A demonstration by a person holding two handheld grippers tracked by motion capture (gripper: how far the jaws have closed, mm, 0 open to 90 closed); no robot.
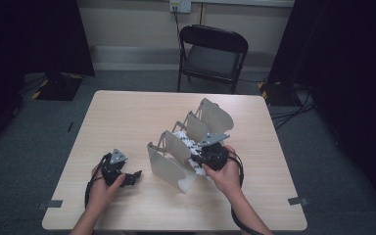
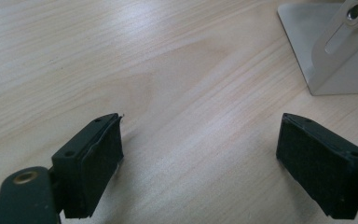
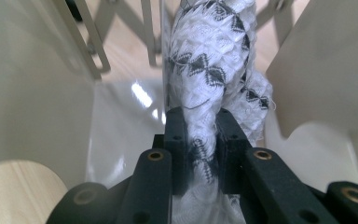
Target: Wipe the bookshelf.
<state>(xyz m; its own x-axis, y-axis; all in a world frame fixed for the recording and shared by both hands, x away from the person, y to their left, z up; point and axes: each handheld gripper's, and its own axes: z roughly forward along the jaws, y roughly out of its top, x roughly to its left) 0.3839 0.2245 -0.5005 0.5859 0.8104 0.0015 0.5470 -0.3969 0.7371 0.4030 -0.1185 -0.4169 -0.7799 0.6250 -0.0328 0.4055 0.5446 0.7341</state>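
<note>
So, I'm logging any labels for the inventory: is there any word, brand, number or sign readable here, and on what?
None: no readable text anywhere.
White folding rack: plain panels, no marking.
White patterned cloth: black woven figures, no letters.
Wall socket: too small to read.
Table: bare wood grain.

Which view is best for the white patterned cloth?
Right gripper view: the cloth sits close up, pinched in the right gripper. The high view shows only a small white patch between the rack's dividers.
</note>
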